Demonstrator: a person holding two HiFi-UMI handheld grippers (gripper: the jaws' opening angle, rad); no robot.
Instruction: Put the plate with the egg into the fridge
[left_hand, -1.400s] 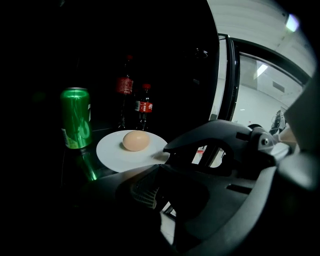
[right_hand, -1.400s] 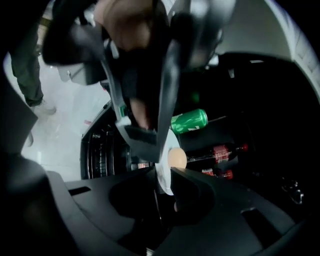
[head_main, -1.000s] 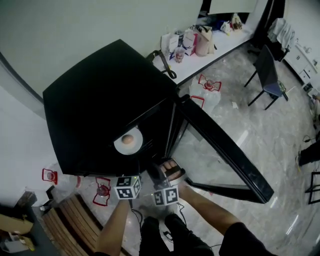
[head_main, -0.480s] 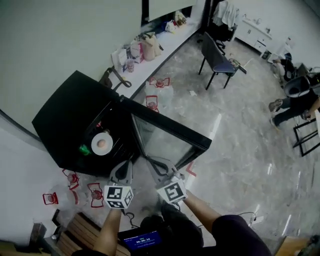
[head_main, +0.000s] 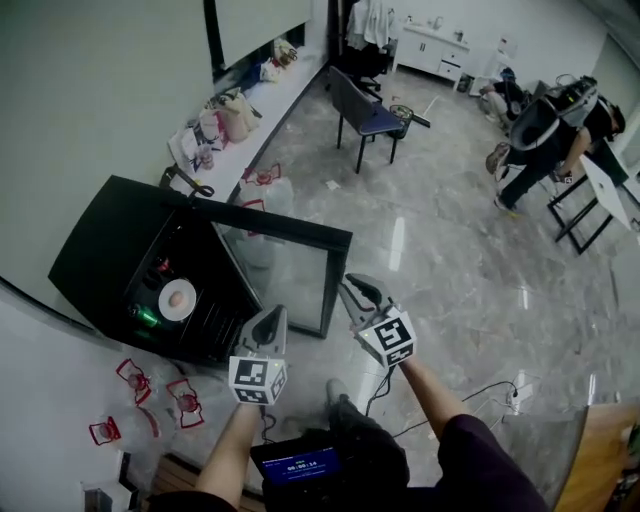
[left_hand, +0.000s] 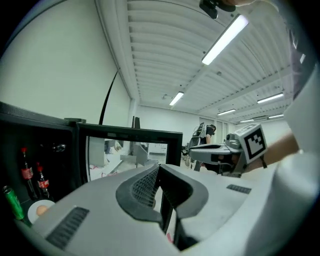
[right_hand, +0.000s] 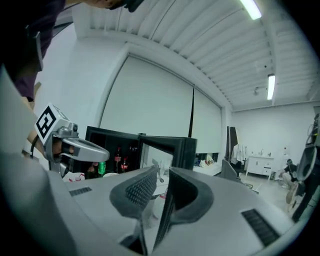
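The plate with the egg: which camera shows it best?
The head view: it looks down on the whole plate with the egg on it, inside the open fridge. The left gripper view catches it at its lower left edge, small and partly hidden. The right gripper view shows at most a pale sliver.

Head view steeply down from above, both gripper views roughly level, all sharing the open fridge.
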